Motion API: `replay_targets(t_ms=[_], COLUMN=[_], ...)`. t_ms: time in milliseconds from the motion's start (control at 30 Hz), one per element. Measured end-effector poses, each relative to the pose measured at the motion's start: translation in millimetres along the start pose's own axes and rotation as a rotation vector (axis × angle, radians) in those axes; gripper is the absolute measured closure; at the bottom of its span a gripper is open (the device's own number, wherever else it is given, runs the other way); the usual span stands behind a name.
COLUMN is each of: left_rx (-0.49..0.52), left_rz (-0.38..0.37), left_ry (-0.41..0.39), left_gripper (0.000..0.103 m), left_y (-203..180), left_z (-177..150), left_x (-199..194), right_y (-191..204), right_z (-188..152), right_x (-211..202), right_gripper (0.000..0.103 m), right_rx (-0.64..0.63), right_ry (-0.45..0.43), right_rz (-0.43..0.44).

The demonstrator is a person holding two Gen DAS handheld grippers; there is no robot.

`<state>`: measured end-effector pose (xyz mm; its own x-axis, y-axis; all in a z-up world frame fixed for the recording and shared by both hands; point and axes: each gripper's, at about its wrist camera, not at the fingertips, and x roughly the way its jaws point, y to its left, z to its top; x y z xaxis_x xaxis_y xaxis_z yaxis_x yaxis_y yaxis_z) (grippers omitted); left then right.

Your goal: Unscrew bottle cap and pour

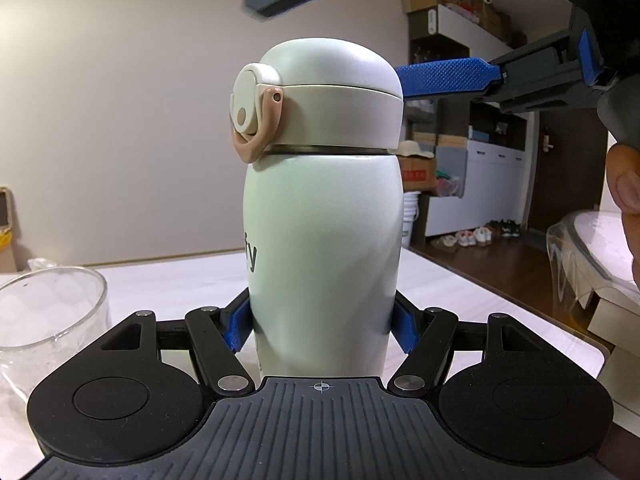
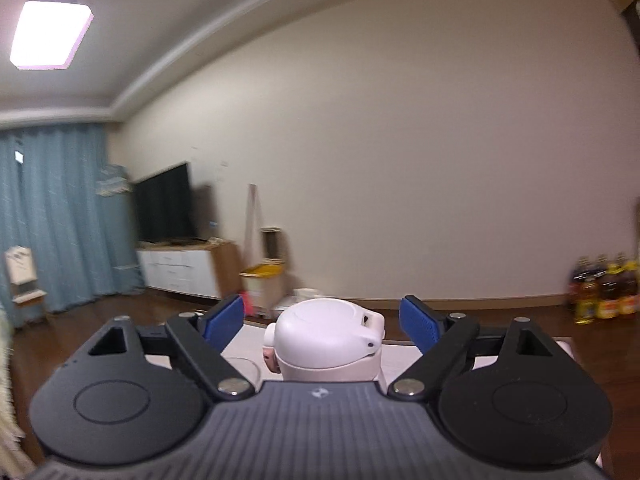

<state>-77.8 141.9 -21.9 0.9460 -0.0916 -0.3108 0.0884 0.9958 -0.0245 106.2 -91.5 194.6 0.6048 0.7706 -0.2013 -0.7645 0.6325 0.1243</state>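
On the white table, my left gripper is closed around the lower body of the bottle, its blue pads pressed against both sides. I hold the bottle upright, level with the camera, the pale cap still seated on top with its tan latch loop facing left.

My right gripper sits higher, looking down over the cap. Its fingers are spread wide, one to each side of the cap with clear gaps between (nothing is held). From the left wrist view I see one of those blue fingers reaching in from the right at cap height, just behind the lid; whether it touches I cannot tell. A bare thumb shows at the right edge of that view.

Only the left wrist view shows the glass cup clearly, standing on the table just left of the bottle, and the shelves of boxes beyond. The right wrist view (somewhat blurred) gives me only the rim of that glass beside the cap, plus a television, blue curtains, a ceiling light and oil bottles along the wall.
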Motion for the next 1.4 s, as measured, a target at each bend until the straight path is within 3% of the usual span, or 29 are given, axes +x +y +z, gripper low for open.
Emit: replay_targets(t_ms=[67, 167, 200, 333, 500, 600, 833, 1033, 1200, 1400], left_rx=[0.0, -0.002, -0.001, -0.002, -0.002, -0.005, 0.002, 0.001, 0.001, -0.001], left_rz=[0.0, 0.0, 0.0, -0.001, 0.0, -0.003, -0.013, -0.015, -0.016, -0.014], left_ry=[0.0, 0.0, 0.0, 0.0, -0.002, -0.002, -0.009, -0.01, -0.011, -0.007], left_gripper=[0.031, 0.031, 0.031, 0.031, 0.031, 0.031, 0.031, 0.031, 0.031, 0.031], left_y=[-3, -10, -10, -7, -1, 3, 12, 20, 26, 32], left_z=[5, 37, 41, 36, 23, 15, -6, -24, -39, -54], left_x=[19, 105, 110, 101, 85, 76, 52, 32, 13, -7], right_y=[6, 10, 10, 11, 6, -5, -69, -100, -107, -92], right_z=[-4, -11, -14, -23, -26, -22, -14, 1, 7, 16], right_x=[3, 5, 6, 4, 1, 4, -8, 3, -15, -21], right_gripper=[0.017, 0.017, 0.018, 0.03, 0.031, 0.031, 0.031, 0.032, 0.031, 0.018], right_rx=[-0.011, -0.012, -0.012, -0.022, -0.029, -0.048, -0.079, -0.113, -0.105, -0.019], right_ry=[0.024, 0.047, 0.053, 0.068, 0.064, 0.066, 0.091, 0.112, 0.116, 0.072], right_rz=[-0.044, -0.077, -0.081, -0.1, -0.065, 0.013, 0.344, 0.538, 0.538, 0.414])
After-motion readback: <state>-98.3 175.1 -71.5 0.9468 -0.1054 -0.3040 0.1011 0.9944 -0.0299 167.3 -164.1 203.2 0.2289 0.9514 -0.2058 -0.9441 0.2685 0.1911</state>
